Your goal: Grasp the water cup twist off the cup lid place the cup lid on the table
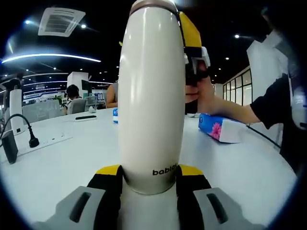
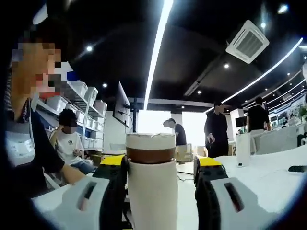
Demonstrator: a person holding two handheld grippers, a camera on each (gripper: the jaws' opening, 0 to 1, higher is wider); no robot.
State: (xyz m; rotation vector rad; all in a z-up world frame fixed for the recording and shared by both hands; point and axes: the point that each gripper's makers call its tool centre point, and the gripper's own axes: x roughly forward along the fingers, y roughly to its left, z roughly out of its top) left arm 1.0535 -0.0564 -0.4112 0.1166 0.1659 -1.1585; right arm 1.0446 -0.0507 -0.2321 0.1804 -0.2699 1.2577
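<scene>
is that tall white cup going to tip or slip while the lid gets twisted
The water cup looks tall and narrow, so it would probably tip easily if released. Its smooth, glossy wall may slip in the left gripper clamping its base. The right gripper sits near the cup lid, so twisting there likely levers the body sideways.

The table [image 1: 62, 163] in front of me is white and carries all items. The cup [image 1: 151, 110] stands upright on it, near me. A power strip [image 1: 48, 141] lies at the left, with a black plug [image 1: 32, 142] beside it. A blue tissue pack [image 1: 221, 128] lies at the right. A dark flat object [image 1: 85, 117] lies far left.
</scene>
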